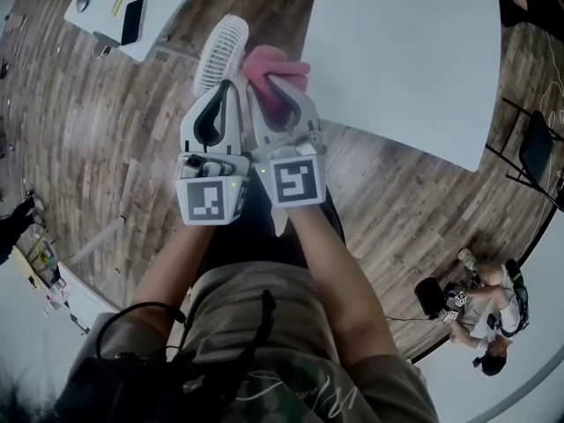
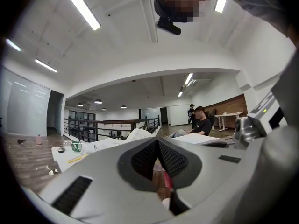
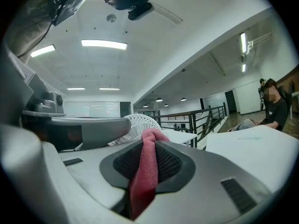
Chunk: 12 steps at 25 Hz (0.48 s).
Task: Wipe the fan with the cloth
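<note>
The left hand-held gripper, jaws fully closed, carries the white fan in the air ahead of the person, with the fan's long axis continuing the line of the jaws. The right hand-held gripper, nipped shut on the pink cloth, lies alongside, so the fan's grille lies just to the left of the cloth, touching or nearly so. The right gripper view shows the ribbed grille beyond the cloth fold; the left gripper view shows mainly its own meeting pads.
</note>
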Tool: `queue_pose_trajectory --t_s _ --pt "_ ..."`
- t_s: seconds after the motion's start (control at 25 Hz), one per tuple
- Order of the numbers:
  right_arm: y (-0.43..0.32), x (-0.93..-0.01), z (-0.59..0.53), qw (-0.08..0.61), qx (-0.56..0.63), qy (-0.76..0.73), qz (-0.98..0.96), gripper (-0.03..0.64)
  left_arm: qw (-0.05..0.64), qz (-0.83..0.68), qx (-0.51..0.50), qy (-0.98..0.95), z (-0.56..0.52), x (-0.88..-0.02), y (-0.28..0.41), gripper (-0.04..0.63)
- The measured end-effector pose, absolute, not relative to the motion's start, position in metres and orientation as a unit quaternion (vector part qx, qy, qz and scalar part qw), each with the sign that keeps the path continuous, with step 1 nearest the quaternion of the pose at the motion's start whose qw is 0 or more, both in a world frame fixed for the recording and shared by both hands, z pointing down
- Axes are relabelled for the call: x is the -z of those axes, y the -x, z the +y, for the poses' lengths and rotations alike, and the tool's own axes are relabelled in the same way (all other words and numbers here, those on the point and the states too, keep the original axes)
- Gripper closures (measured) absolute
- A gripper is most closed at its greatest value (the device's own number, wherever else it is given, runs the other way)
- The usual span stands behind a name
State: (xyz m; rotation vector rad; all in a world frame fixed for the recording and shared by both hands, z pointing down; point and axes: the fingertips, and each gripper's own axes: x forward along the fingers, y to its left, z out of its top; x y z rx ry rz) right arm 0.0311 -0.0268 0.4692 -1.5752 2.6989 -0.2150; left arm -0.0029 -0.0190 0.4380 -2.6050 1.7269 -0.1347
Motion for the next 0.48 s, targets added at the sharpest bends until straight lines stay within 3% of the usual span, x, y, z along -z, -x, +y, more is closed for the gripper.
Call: queue_pose_trajectory --t_s 0.48 --pt "-0.017 -0.481 -0.031 -0.014 0.09 0.472 0.877 0.535 0.004 0.538 0.024 0.843 -0.009 -0.442 -0.001 0.575"
